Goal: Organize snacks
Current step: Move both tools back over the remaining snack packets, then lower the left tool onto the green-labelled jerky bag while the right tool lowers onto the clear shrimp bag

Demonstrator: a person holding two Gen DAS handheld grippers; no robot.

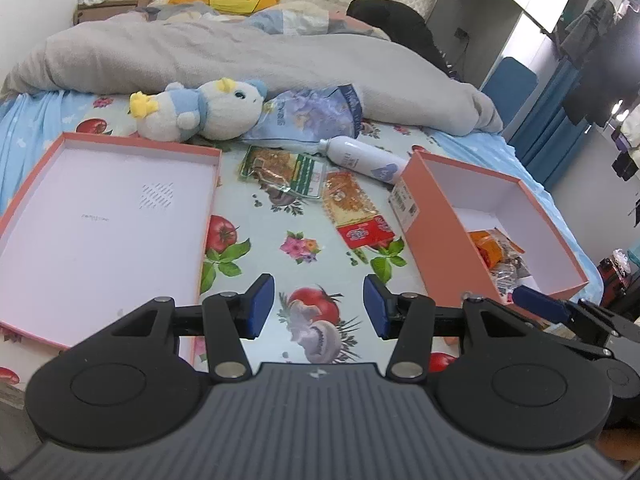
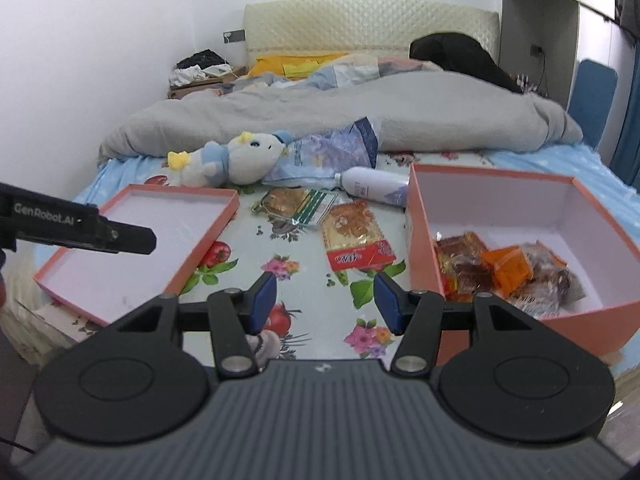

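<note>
Bedroom scene on my feeds: both cameras look down onto a bed covered by a fruit-and-flower printed sheet, and everything I am sorting lies on it. Between the two containers I see a red-ended snack packet lying flat, and just beyond it, touching, a green-labelled snack packet. To the right stands the deep salmon box, its bottom holding a heap of wrapped snacks, orange and brown. To the left lies the shallow salmon lid, inside facing up.

My left gripper hangs over the sheet, jaws apart, nothing between the blue pads. My right gripper is likewise parted and empty, near the box's front left corner; a finger of the left one pokes into its view over the lid.

Further back a white bottle lies on its side by the box, a blue printed bag beside a plush penguin, then a grey duvet and the cream headboard.
</note>
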